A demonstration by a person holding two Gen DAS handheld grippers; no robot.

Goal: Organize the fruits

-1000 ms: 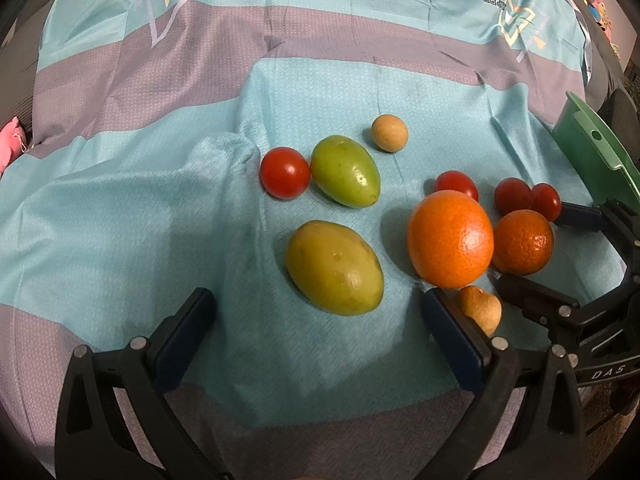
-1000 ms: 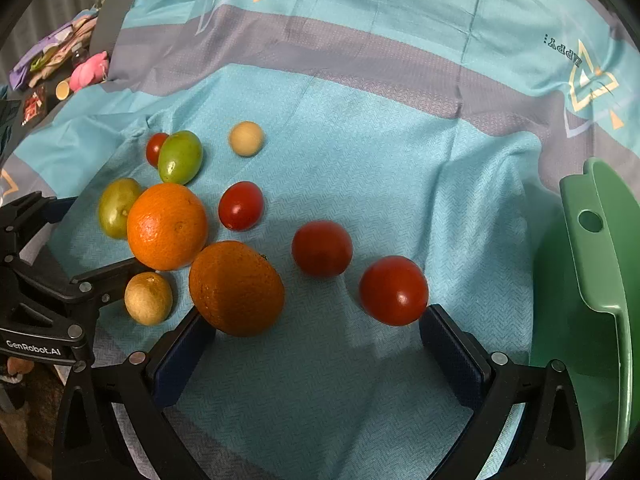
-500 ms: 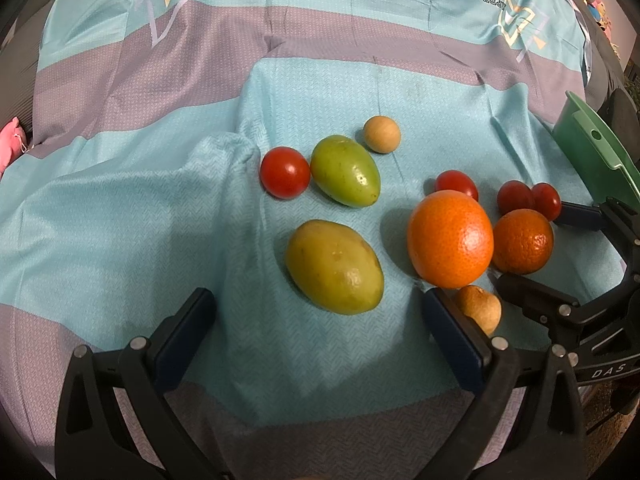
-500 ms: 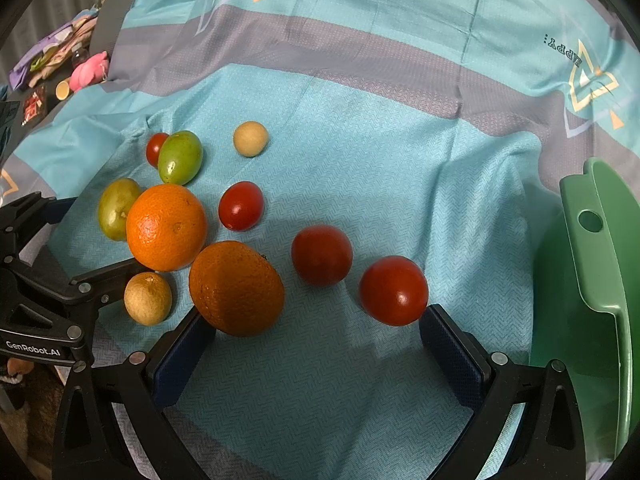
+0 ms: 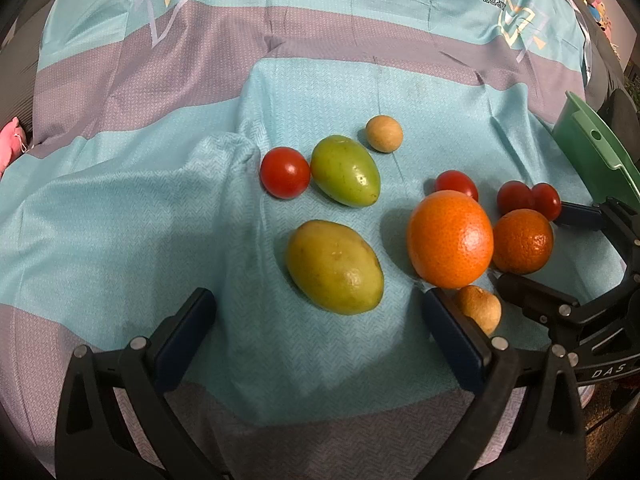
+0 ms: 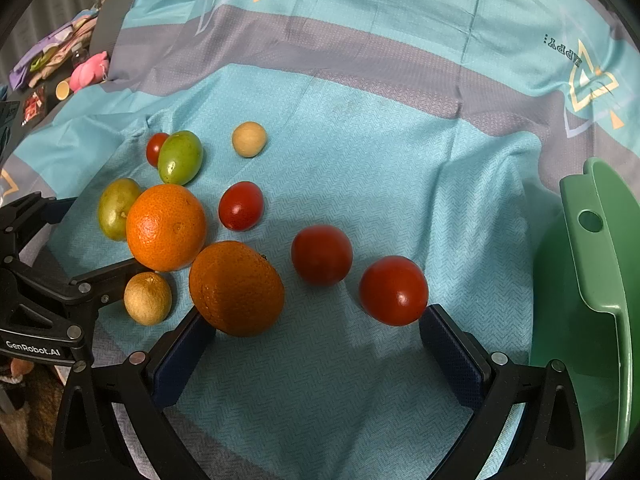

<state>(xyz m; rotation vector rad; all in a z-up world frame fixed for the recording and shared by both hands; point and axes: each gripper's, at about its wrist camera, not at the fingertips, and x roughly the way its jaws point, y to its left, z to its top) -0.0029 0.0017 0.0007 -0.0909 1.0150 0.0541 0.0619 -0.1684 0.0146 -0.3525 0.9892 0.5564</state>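
Observation:
Fruit lies loose on a teal and grey cloth [image 5: 120, 208]. In the left wrist view my left gripper [image 5: 316, 332] is open and empty, just short of a yellow-green mango [image 5: 334, 266]. Beyond lie a green mango [image 5: 344, 170], a tomato [image 5: 285, 172], a tan round fruit [image 5: 384, 134], a big orange [image 5: 450, 238], a smaller orange [image 5: 522, 240] and another tan fruit [image 5: 480, 308]. In the right wrist view my right gripper [image 6: 316, 344] is open and empty, with the smaller orange [image 6: 236, 288] and a tomato [image 6: 394, 290] at its fingertips.
A green plastic bin [image 6: 592, 280] stands at the right edge of the cloth; it also shows in the left wrist view [image 5: 596, 152]. Two more tomatoes [image 6: 321, 254] [image 6: 241, 206] lie mid-cloth. Pink toy and clutter [image 6: 88, 72] sit off the far left.
The far tan round fruit has rolled slightly. Both grippers and the other fruit have stayed where they were.

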